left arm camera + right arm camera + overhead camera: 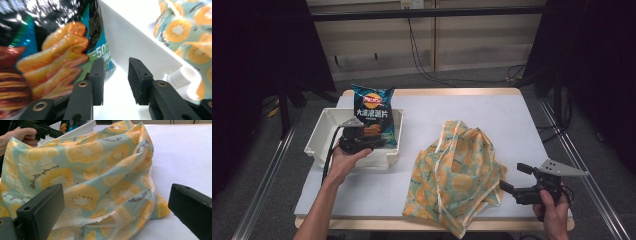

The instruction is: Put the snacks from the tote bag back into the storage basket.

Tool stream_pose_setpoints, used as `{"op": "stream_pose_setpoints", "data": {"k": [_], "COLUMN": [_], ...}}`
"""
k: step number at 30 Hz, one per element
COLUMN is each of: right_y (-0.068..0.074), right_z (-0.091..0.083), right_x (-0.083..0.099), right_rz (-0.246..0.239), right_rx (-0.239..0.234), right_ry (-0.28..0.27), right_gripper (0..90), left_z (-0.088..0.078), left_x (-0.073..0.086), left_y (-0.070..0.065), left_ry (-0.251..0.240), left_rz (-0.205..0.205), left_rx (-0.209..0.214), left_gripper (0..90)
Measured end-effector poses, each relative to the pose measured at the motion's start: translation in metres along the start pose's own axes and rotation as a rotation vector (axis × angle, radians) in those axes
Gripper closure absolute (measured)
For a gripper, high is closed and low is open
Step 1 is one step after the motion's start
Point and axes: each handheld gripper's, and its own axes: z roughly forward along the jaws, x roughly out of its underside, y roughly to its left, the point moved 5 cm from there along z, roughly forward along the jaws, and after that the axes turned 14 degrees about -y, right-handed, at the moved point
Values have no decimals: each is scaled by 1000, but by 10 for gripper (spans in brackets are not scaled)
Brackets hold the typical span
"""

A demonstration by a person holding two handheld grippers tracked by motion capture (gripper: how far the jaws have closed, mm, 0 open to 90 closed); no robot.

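Observation:
A dark blue chip bag (pixel 373 115) (pixel 50 50) stands upright in a white bin (pixel 319 135) (pixel 130 37) at the table's left. My left gripper (pixel 374 141) (pixel 115 62) reaches into the bin at the bag's lower edge. Its jaws are open with an empty gap, and the bag lies just beside the left jaw. A crumpled fruit-print bag (pixel 457 170) (pixel 95 165) lies right of the bin. My right gripper (pixel 513 176) (pixel 116 191) rests at the front right, open wide and pointed at that bag without touching it.
The table has a white mat (pixel 512 120) with bare room behind and to the right of the fruit-print bag. Dark curtains and cables stand beyond the far edge. The fruit-print bag hangs slightly over the front edge.

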Motion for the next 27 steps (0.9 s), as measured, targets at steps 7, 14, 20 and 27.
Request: {"op": "stream_pose_setpoints", "data": {"k": [7,14,20,27], "right_y": [0,-2,-3,-4], "right_z": [1,-4,-4,-1], "right_x": [0,0,-1,0], "right_rz": [-10,-9,-9,-9], "right_rx": [-1,13,14,14], "right_ry": [1,-11,-14,-10], "right_gripper": [0,0,0,0], "left_z": [-15,-34,-54,-73], "left_x": [-6,-3,8,25], "left_y": [-16,-31,-41,-56], "left_ry": [-56,-117,-140,-156], "left_rz": [60,83,90,48], "left_rx": [-35,-70,-107,-137], "left_gripper": [442,237,147,115]}}
